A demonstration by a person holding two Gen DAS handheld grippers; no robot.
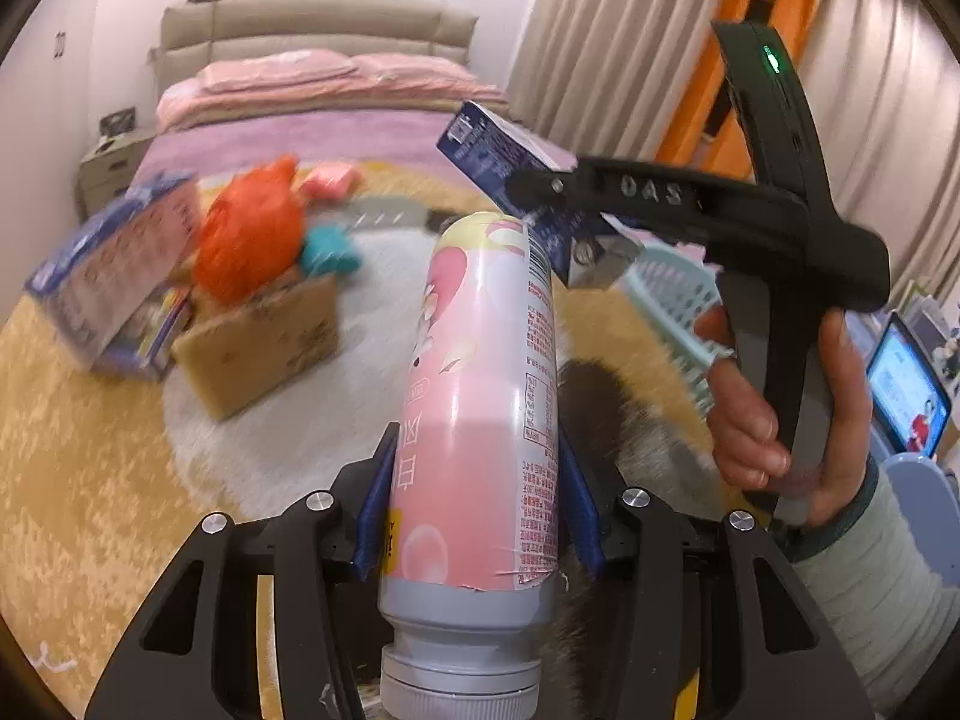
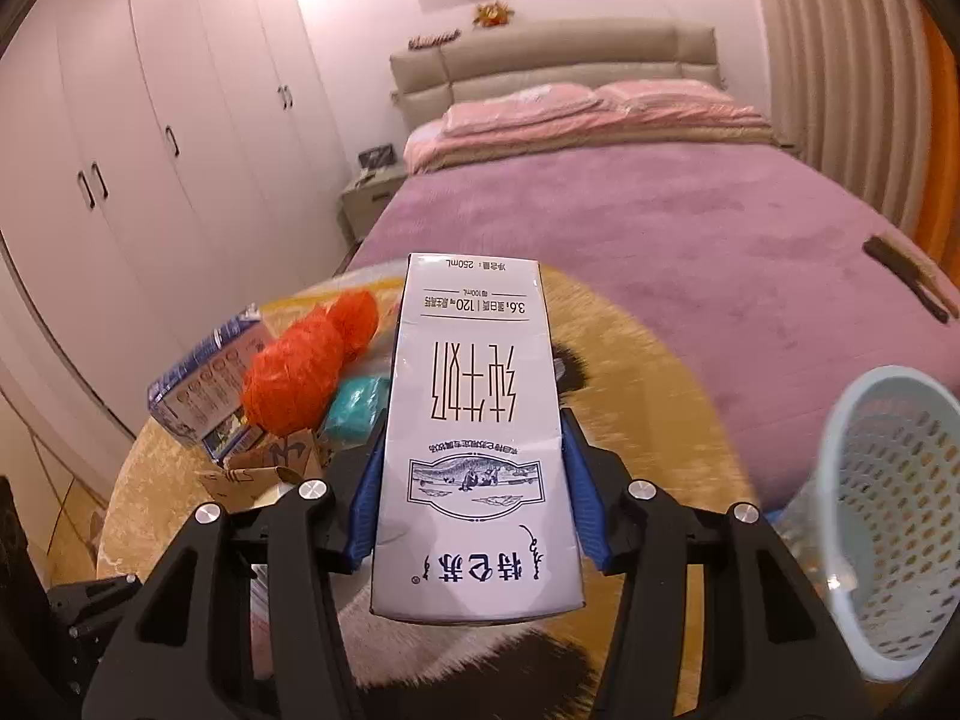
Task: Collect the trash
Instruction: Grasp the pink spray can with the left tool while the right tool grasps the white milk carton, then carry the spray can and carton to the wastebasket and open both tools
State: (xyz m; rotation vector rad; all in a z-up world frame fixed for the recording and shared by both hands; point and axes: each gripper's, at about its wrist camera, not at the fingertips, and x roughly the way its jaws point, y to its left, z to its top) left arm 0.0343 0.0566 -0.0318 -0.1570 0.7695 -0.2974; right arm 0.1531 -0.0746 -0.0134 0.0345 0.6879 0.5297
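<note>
- Our left gripper [image 1: 480, 504] has its jaws partly closed on the pink bottle [image 1: 480, 384], blue pads pressing both sides, cap end toward the camera
- Our right gripper [image 2: 474, 498] has its jaws set about as narrow, clamped on the white milk carton [image 2: 474, 432], print upside down
- So we judge two pieces of trash are picked up and lifted clear of the rug; neither is dropped off yet
- The pale blue basket [image 2: 888, 516] stands just right of the carton, and nothing lies in the part of it we can see; we take it for the bin
- Left of the carton lie an orange crumpled bag [image 2: 300, 372], a teal wad [image 2: 354, 414], a blue-and-pink box [image 2: 204, 384] and a cardboard box [image 2: 258, 468]; whether these are trash still to collect we cannot tell
- Beyond the carton is the bed [image 2: 660, 228]
- In the left view, the right-hand tool and the hand [image 1: 774, 396] holding it sit between bottle and basket, so we think the bottle may have to wait
</note>
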